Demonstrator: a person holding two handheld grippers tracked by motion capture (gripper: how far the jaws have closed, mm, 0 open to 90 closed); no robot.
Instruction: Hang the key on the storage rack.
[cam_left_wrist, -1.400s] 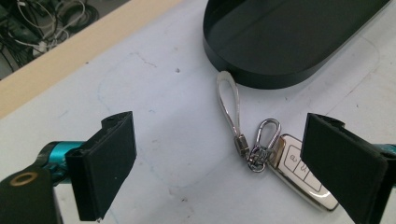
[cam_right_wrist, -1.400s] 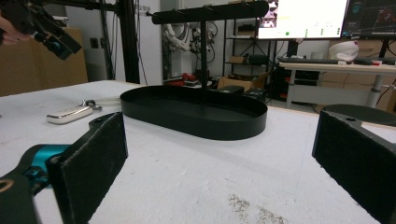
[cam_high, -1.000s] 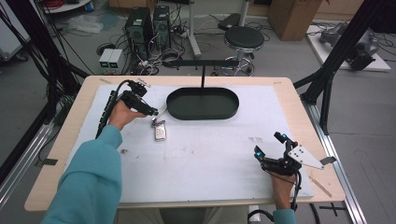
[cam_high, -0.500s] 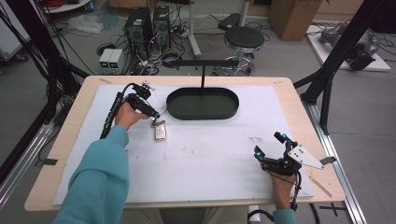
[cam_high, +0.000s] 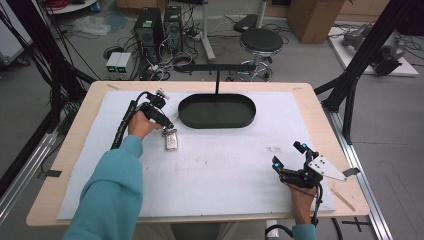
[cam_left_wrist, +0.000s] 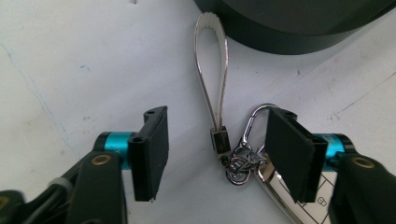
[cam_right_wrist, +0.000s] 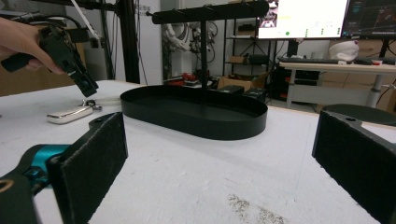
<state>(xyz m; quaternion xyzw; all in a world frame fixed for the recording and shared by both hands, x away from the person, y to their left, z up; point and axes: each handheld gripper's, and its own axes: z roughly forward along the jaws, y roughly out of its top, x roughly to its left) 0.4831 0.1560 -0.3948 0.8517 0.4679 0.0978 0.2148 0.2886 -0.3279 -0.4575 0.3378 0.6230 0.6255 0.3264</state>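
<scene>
**Silver car key fob beside the black oval tray**

The silver car key fob (cam_high: 171, 140), with metal rings and a pale looped strap (cam_left_wrist: 211, 70), lies on the white table covering (cam_high: 225, 170) just beside the near-left end of the black oval metal tray (cam_high: 217, 111). The strap's loop reaches to the tray's wall. A thin black T-shaped stand (cam_high: 218, 70) rises from the tray.

The left gripper (cam_left_wrist: 215, 151) points down over the fob's ring end, jaws wide apart on either side of the rings and strap clasp, gripping nothing. The left hand (cam_high: 139, 125) holds it, a teal sleeve (cam_high: 107, 195) behind.

The right gripper (cam_high: 289, 165) sits well away from the tray at the covering's near-right part, jaws wide apart and empty, aimed toward the tray.
</scene>
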